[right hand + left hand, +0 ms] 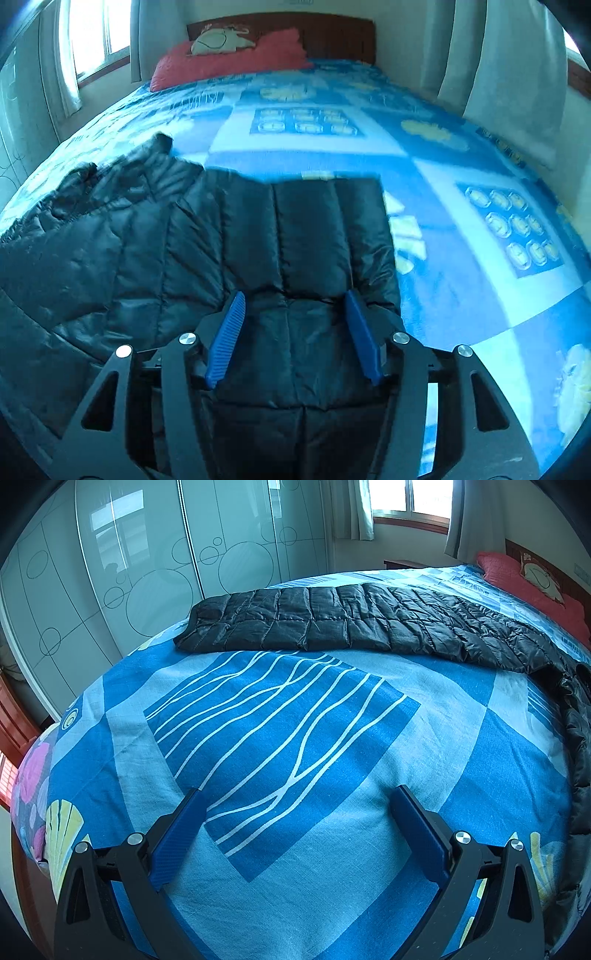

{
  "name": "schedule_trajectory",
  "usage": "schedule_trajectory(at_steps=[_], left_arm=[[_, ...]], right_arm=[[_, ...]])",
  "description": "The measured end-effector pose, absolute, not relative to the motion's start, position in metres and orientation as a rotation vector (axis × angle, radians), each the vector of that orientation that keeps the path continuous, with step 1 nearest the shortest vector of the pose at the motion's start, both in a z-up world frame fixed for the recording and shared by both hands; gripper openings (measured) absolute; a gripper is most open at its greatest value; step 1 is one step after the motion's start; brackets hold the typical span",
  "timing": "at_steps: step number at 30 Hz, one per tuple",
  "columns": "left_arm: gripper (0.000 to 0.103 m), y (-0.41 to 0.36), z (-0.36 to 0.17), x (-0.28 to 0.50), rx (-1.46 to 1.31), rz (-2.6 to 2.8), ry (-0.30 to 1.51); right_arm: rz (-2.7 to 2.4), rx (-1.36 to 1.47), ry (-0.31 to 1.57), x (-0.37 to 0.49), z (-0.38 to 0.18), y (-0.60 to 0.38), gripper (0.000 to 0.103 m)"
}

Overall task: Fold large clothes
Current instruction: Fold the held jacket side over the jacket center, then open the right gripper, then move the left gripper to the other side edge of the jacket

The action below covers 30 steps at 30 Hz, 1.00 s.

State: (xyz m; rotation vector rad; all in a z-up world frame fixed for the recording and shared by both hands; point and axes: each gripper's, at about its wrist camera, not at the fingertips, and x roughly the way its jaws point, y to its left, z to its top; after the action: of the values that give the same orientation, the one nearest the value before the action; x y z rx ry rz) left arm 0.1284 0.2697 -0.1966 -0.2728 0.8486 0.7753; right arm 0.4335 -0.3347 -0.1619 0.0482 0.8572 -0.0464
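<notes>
Folding black quilted down jacket [288,236], spread flat on blue patterned bedspread [295,849] | right gripper [293,306] apart above jacket fabric, gripping nothing | left gripper [295,801] apart over bare bedspread | I align edges before pressing.

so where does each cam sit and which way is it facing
Left wrist: on the left gripper, angled down across the bed toward the jacket and wardrobe; its two open fingers show, nothing between them.
Right wrist: on the right gripper, angled down along the bed toward the pillow and headboard; fingers open over the jacket.
Shared: jacket, bed, pillow.
</notes>
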Motion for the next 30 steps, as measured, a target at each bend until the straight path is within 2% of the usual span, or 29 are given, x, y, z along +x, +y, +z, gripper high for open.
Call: schedule_trajectory(at_steps=[1, 3, 4, 11, 14, 23, 30], left_arm=[[0.099, 0.269, -0.197, 0.128, -0.273, 0.775, 0.848], [0.099, 0.268, -0.197, 0.129, -0.267, 0.779, 0.847], [0.099, 0.269, -0.197, 0.128, -0.266, 0.779, 0.847], [0.099, 0.269, -0.195, 0.129, -0.272, 0.775, 0.847], [0.099, 0.267, -0.195, 0.13, -0.27, 0.776, 0.851], [0.099, 0.278, -0.19, 0.131, -0.336, 0.741, 0.889], [0.099, 0.32, -0.177, 0.139, -0.509, 0.701, 0.772]], right_arm=[[-0.033, 0.074, 0.851, 0.427, -0.154, -0.333, 0.056], [-0.012, 0.124, 0.812, 0.404, -0.134, -0.324, 0.073], [-0.016, 0.137, 0.79, 0.392, -0.128, -0.318, 0.075], [-0.015, 0.115, 0.864, 0.373, -0.158, -0.291, 0.076], [-0.053, 0.014, 0.859, 0.374, -0.173, -0.279, 0.078], [-0.052, 0.017, 0.838, 0.373, -0.181, -0.282, 0.079], [-0.053, 0.015, 0.827, 0.368, -0.181, -0.279, 0.079]])
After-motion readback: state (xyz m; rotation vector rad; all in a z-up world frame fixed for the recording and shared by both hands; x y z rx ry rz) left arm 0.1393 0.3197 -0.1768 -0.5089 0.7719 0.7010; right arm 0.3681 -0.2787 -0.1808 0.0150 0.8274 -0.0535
